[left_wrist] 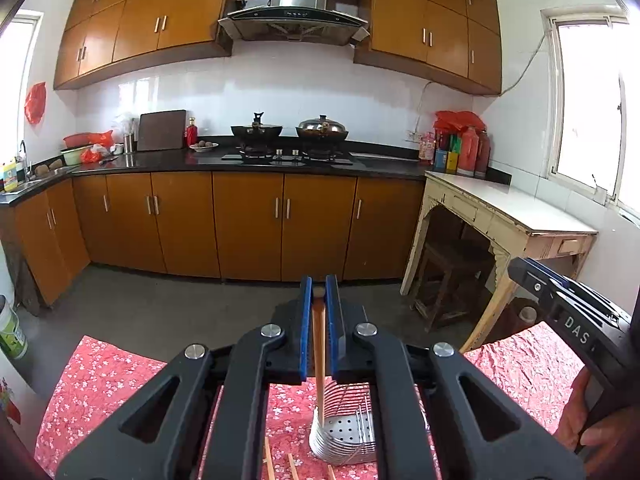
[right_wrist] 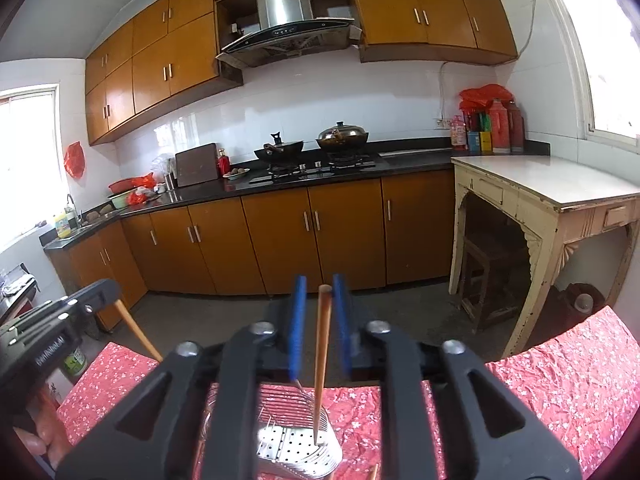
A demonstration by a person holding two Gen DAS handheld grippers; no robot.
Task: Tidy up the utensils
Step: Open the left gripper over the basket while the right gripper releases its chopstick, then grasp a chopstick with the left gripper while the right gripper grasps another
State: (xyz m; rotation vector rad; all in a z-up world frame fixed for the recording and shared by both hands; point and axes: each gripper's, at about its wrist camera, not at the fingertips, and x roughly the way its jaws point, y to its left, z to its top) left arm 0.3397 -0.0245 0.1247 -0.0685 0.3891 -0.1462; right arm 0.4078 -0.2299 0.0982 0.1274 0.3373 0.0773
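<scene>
Chopsticks are going into the wire utensil holder [right_wrist: 298,438] that lies on the near part of the red flowered tablecloth [right_wrist: 560,372], and this looks like the touchy moment. The right gripper [right_wrist: 320,320] has its blue pads apart, with one chopstick [right_wrist: 321,360] standing loose between them, its tip down on the holder's perforated plate; with nothing pinching it, it could topple sideways or slide out over the wires. The left gripper [left_wrist: 319,320] is clamped on a second chopstick [left_wrist: 319,344], hanging over the holder's left edge, so a slightly off lowering could send it outside. More chopsticks [left_wrist: 269,460] lie on the cloth just near of the holder, and a careless swing might scatter them or nudge the light holder.
</scene>
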